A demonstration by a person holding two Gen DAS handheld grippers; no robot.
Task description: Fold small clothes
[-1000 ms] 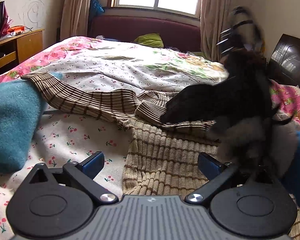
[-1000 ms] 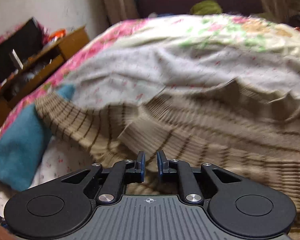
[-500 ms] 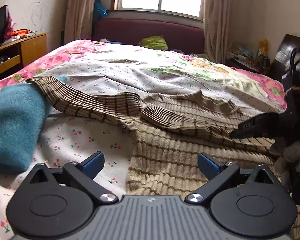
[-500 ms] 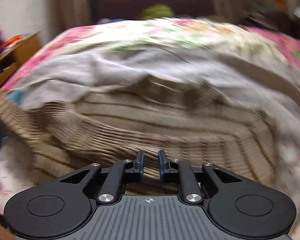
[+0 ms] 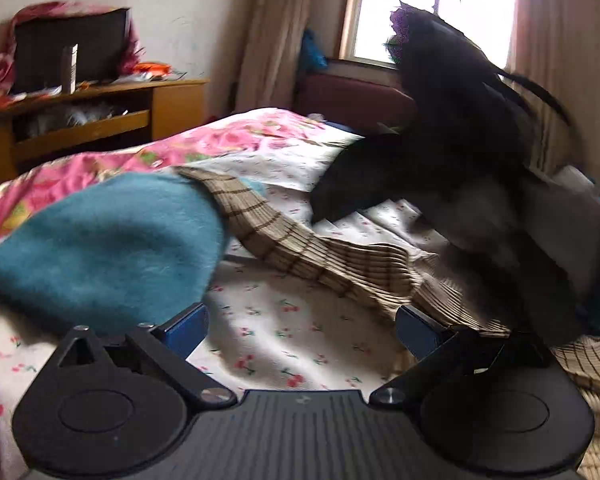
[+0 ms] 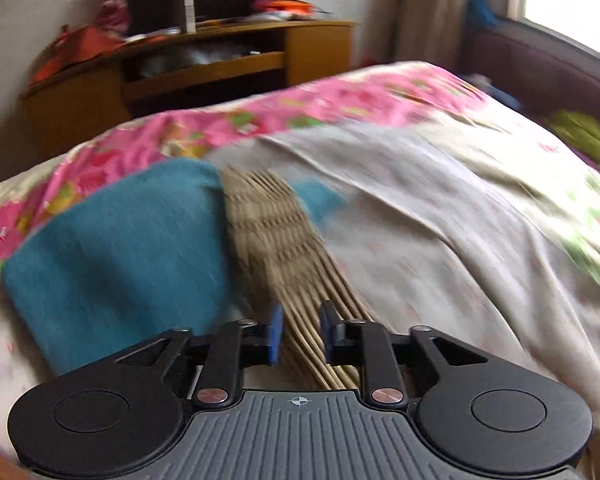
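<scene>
left gripper (image 5: pixel 300 330) spread wide, holding nothing, over the cherry-print bedsheet (image 5: pixel 268 332); folded teal fleece cloth (image 5: pixel 100 240) at far left; beige ribbed knit sweater with brown stripes (image 5: pixel 300 248) has its sleeve running up-left from body at right; right gripper (image 6: pixel 300 336) nearer, fingers partly parted astride the sleeve (image 6: pixel 272 240), aligned with its long axis; contact unclear through blur

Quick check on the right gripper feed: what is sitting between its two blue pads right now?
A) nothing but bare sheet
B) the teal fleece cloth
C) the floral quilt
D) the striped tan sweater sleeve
D. In the right wrist view the striped tan sweater sleeve runs down between the pads of the right gripper, which stand partly apart around it; the teal fleece cloth lies off to the left.
</scene>
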